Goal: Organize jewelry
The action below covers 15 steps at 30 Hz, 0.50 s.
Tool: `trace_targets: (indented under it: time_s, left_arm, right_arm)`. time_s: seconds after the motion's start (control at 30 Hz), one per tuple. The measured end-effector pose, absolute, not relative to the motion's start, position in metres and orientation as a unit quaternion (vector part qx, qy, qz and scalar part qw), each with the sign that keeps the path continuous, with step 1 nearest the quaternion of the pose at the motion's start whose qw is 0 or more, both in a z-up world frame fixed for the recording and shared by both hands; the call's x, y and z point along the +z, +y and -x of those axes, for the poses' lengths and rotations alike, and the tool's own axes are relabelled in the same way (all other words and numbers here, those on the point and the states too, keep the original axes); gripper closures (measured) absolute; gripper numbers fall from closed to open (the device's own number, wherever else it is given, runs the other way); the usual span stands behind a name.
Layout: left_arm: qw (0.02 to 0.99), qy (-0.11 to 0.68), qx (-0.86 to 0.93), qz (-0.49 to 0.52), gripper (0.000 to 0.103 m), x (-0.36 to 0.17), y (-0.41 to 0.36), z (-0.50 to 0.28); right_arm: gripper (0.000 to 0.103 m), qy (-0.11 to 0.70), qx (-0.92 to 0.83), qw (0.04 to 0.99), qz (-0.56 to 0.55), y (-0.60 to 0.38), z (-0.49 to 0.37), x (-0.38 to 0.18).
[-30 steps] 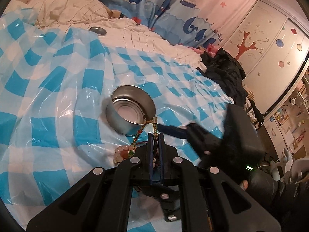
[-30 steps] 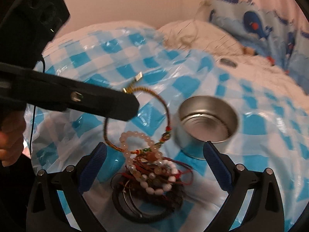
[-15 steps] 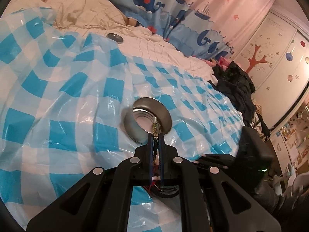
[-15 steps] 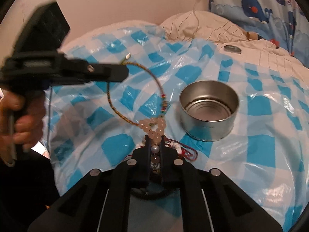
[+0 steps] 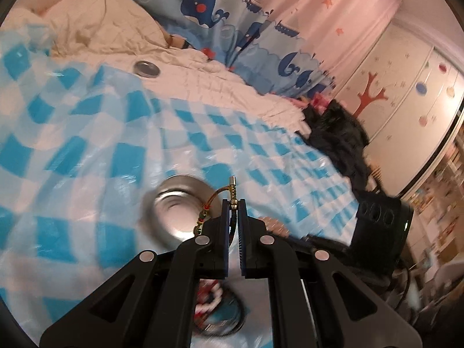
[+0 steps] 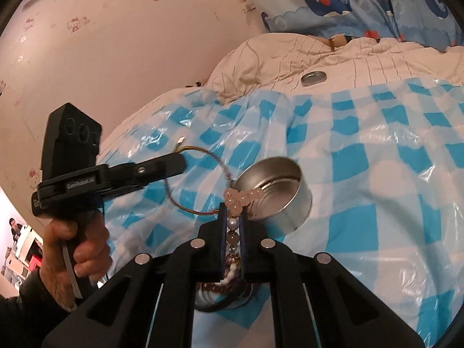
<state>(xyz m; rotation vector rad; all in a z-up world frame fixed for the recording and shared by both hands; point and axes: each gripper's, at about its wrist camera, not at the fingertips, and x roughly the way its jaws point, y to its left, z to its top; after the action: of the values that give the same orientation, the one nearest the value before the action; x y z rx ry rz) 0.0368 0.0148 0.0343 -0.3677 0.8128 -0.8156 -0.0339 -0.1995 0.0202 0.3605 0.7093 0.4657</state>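
The left tool [image 5: 233, 203] is clamped narrow on a thin braided cord bracelet [image 6: 200, 185], multicoloured with a small metal end cap, whose loop arcs toward the 10 o'clock side of the right wrist view. The right tool [image 6: 235, 211] is pinched shut on a pale pink bead bracelet [image 6: 242, 197], with pearl-like beads between its pads. A round metal tin [image 6: 278, 194] sits on the blue-checked plastic sheet [image 6: 377, 174] over the bed, at 2 o'clock of the right tool. More tangled jewelry [image 6: 220, 295] lies beneath, at 6 o'clock.
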Motion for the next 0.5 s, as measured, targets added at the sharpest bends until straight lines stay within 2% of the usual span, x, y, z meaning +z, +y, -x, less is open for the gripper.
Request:
trace_targets:
  time_s: [0.03,0.1,0.13,0.17,0.3,0.4,0.43,0.47,0.5]
  left_arm:
    - [0.816,0.388,-0.386,0.187,0.097,0.028,0.009,-0.045]
    - [0.82,0.407,-0.357,0.185,0.081,0.016,-0.002,-0.057]
    - [0.832,0.421,-0.316,0.177,0.054,0.007,-0.005,-0.064]
    - [0.84,0.425,-0.288,0.176,0.042,0.003,-0.006,-0.067]
    - [0.85,0.436,-0.225,0.191,0.042,-0.004,0.007,-0.072]
    - [0.865,0.415,-0.202,0.197,0.036,0.006,0.026,-0.067]
    - [0.866,0.414,-0.199,0.196,0.035,0.007,0.029,-0.066]
    - [0.867,0.417,-0.195,0.19,0.035,0.008,0.032,-0.063]
    - [0.867,0.419,-0.195,0.185,0.034,0.008,0.036,-0.062]
  right_arm:
    - [0.095,0.342,0.223,0.896,-0.175,-0.201,0.03,0.02]
    - [0.095,0.342,0.219,0.897,-0.175,-0.202,0.024,0.02]
    - [0.095,0.344,0.217,0.897,-0.175,-0.203,0.019,0.019]
    - [0.094,0.346,0.216,0.896,-0.175,-0.203,0.014,0.019]
    - [0.095,0.349,0.213,0.898,-0.161,-0.196,-0.006,0.017]
    - [0.094,0.35,0.214,0.899,-0.152,-0.187,-0.022,0.016]
    - [0.091,0.353,0.209,0.9,-0.145,-0.183,-0.028,0.014]
    - [0.067,0.361,0.201,0.901,-0.134,-0.179,-0.034,0.01]
    - [0.052,0.37,0.185,0.903,-0.118,-0.176,-0.038,0.006]
